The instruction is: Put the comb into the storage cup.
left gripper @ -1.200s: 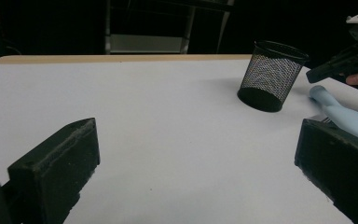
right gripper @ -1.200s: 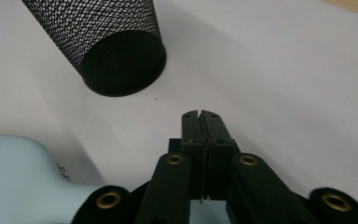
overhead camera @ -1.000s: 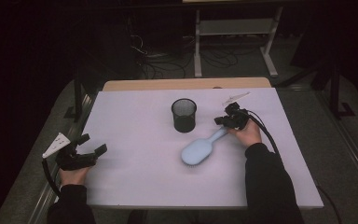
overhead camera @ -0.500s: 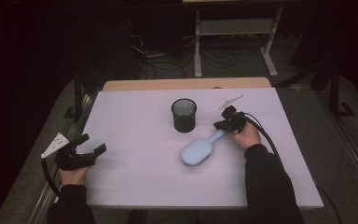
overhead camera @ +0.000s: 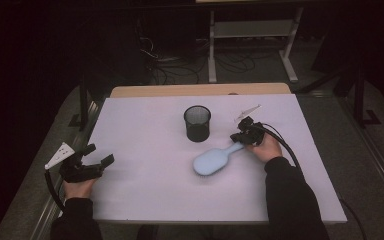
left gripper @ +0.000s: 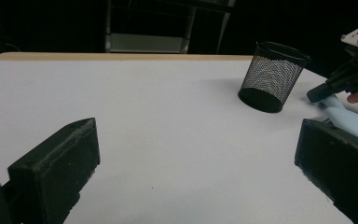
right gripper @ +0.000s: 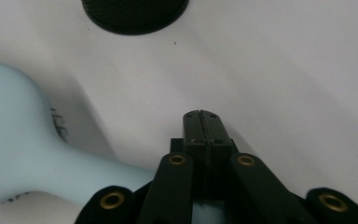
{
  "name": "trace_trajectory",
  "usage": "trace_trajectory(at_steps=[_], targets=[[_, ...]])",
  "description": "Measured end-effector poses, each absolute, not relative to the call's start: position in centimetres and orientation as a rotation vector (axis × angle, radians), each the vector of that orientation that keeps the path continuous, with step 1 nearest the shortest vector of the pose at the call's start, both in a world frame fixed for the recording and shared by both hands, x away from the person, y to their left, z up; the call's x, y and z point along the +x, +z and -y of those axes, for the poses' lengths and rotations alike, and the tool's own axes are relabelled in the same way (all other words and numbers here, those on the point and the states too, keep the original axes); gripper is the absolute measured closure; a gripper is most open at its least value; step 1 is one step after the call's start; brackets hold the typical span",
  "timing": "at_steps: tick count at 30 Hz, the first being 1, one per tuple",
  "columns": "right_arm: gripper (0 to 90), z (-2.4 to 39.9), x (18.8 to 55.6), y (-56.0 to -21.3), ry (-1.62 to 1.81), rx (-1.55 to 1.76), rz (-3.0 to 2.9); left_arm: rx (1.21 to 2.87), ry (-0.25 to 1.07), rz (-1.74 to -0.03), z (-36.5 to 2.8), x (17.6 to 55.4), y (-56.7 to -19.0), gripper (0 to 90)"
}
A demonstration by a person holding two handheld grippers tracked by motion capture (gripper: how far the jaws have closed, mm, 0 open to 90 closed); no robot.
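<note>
Right claw (overhead camera: pixel 241 136) clenched, jaws pressed flat together with nothing between them, tips at the handle end of the pale blue hairbrush (overhead camera: pixel 215 159), touching or just above it — cannot tell which. Hairbrush flat on the white tabletop (overhead camera: pixel 145 125), head toward the person, handle angled up to the right, just beside the upright black mesh cup (overhead camera: pixel 197 123) and apart from it. Left claw (overhead camera: pixel 96 155) released, jaws spread wide and empty, low over the tabletop's near left edge, well apart from the brush.
</note>
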State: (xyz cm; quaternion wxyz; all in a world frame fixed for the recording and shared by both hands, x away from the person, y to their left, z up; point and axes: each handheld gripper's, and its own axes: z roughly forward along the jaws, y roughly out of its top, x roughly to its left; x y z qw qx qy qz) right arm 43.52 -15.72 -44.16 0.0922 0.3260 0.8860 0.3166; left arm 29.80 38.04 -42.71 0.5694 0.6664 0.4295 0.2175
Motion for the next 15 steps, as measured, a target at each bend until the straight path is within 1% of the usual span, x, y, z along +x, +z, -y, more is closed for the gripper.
trace_trajectory(at_steps=[15], targets=[[89.2, 16.2, 41.5, -44.4, 0.903, 0.905, -2.624, 1.564, 0.507, -1.012, -38.1, 29.8, -42.8, 0.0]])
